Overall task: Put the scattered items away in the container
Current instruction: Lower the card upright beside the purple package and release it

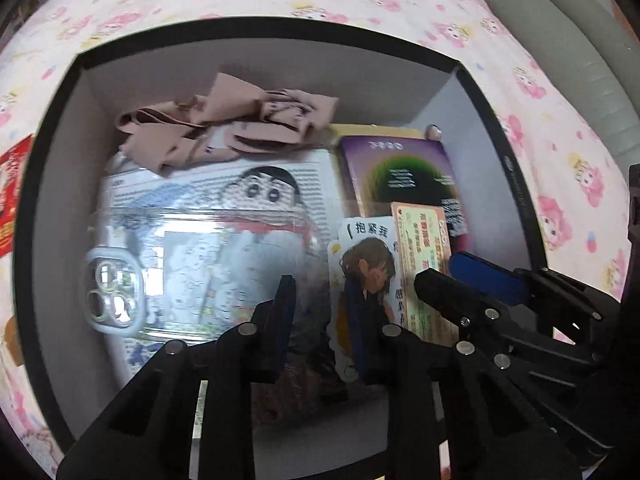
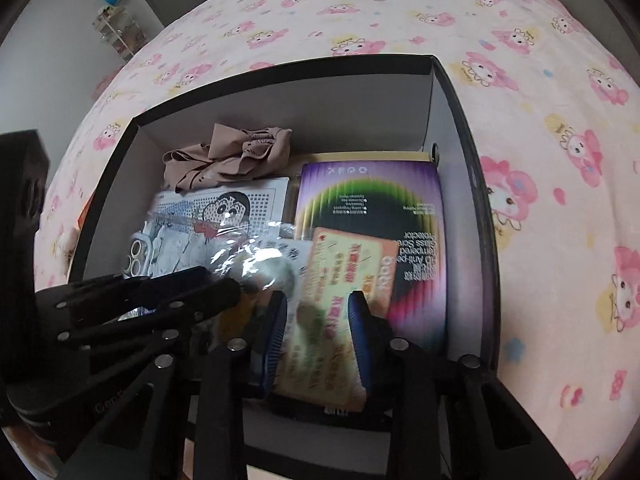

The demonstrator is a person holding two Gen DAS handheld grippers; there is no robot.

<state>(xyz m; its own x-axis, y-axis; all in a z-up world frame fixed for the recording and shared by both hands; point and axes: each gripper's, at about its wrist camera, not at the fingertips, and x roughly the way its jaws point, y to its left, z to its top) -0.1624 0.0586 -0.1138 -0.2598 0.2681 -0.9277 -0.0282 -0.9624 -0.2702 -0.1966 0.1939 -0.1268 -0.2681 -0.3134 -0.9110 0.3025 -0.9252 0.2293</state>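
Right gripper [image 2: 318,320] straddles the orange card [image 2: 340,300] inside the box [image 2: 472,152], jaws apart, apparently not pressing. Left gripper [image 1: 320,316], part-open and empty, hangs beside it.

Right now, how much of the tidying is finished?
Mostly done, it seems. The box already holds beige cloth, a bagged phone case, a purple package and cards. The right gripper straddles an orange card; whether it grips is unclear. A red item remains outside on the bedspread.
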